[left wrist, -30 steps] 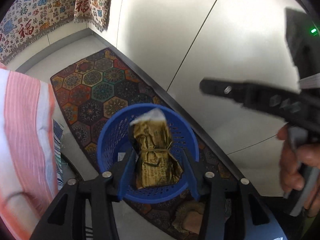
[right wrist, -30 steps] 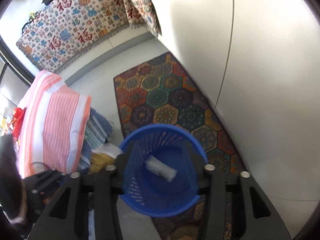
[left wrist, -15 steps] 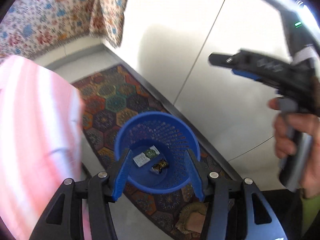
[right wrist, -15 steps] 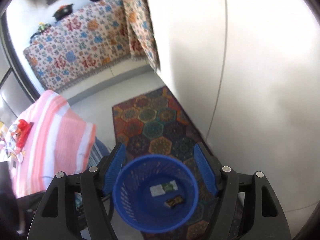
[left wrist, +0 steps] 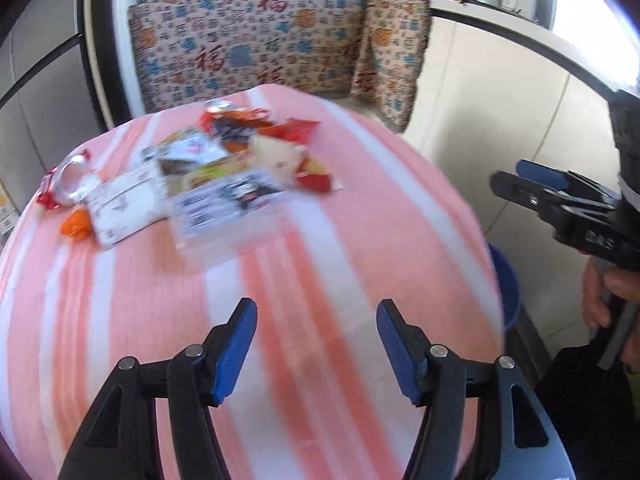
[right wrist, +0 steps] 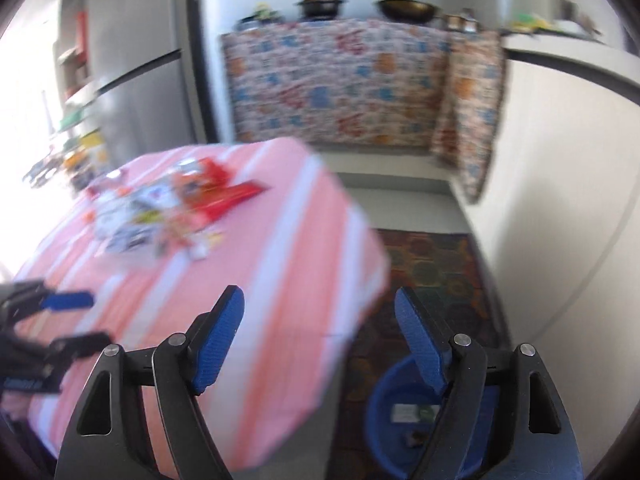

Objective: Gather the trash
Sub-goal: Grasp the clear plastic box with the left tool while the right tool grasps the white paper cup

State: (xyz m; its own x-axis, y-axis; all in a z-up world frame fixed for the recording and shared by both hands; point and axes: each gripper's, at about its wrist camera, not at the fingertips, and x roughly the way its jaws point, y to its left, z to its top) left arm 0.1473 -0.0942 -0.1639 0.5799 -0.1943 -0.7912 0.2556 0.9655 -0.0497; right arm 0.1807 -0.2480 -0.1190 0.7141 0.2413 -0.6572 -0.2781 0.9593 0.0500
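Right wrist only: blue basket (right wrist: 386,408) (wrappers (right wrist: 412,414) inside).

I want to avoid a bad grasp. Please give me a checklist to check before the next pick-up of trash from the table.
1. Left gripper open, holding nothing: ok.
2. Right gripper open, holding nothing: ok.
3. Trash pile still on the striped tablecloth: ok.
4. One clear piece to target: cannot tell, blurred and overlapping.
5. Blue basket on the floor beside the table: ok.
6. Grippers apart from each other: ok.
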